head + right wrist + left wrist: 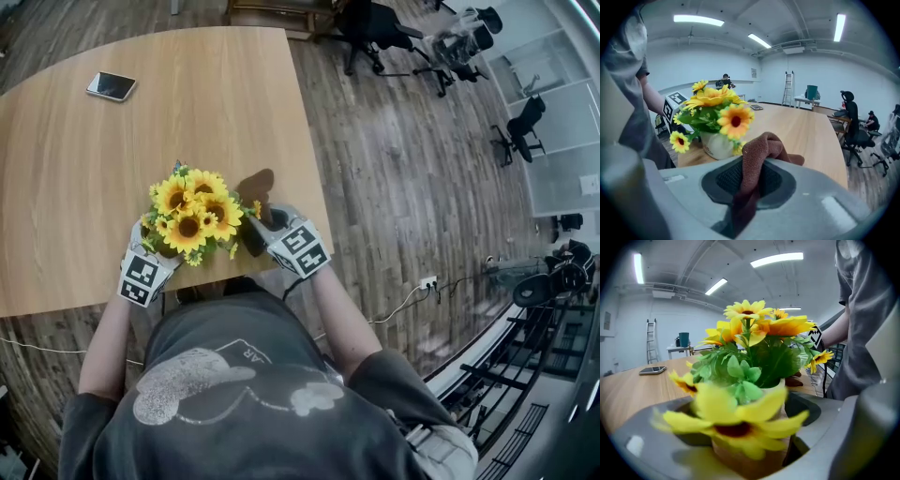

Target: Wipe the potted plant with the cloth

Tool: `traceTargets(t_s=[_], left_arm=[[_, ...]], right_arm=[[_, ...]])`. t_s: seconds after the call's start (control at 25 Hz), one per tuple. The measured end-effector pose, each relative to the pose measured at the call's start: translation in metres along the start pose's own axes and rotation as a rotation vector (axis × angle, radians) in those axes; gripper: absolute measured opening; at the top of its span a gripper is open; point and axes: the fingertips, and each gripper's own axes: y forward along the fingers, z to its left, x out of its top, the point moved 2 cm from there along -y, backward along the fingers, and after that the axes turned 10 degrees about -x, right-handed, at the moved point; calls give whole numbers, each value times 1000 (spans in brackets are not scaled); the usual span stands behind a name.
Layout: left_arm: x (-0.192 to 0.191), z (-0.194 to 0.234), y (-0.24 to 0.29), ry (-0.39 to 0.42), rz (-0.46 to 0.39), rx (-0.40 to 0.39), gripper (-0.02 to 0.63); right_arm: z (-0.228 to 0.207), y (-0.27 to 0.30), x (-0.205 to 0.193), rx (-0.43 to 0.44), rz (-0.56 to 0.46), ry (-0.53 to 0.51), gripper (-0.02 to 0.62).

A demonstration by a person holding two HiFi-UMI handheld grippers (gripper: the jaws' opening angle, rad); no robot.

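Beside one potted plant (192, 214), one cloth (761, 150)

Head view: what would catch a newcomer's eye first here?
The bright potted sunflowers at the wooden table's near edge, standing between the left claw's jaws. Next, the brown cloth pinched in the right claw, just right of the flowers. A phone lies at the far side.

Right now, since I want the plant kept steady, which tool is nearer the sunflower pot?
Left. The left tool has the sunflower pot between its jaws. The right tool, gripping the brown cloth, is off to the pot's side, apart from it.
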Motion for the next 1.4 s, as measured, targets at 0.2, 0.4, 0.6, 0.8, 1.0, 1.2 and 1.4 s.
traceTargets(t_s=[0.2, 0.4, 0.6, 0.8, 1.0, 1.2, 1.4], left_arm=[[-2, 10, -17, -73, -16, 96, 509], [-12, 17, -36, -119, 2, 183, 482], [-16, 6, -40, -181, -64, 199, 433], [-20, -12, -26, -190, -62, 207, 486], [-19, -18, -10, -171, -33, 201, 491], [-13, -14, -7, -180, -36, 210, 472], [-7, -8, -6, -170, -30, 196, 479]], right_arm=[[-10, 23, 24, 27, -21, -57, 49], [5, 50, 46, 137, -25, -154, 49], [19, 83, 61, 229, -21, -218, 49], [35, 98, 64, 317, -15, -222, 49], [43, 96, 62, 374, -1, -234, 49], [50, 72, 50, 384, 5, -385, 48], [56, 47, 43, 342, -5, -437, 49]])
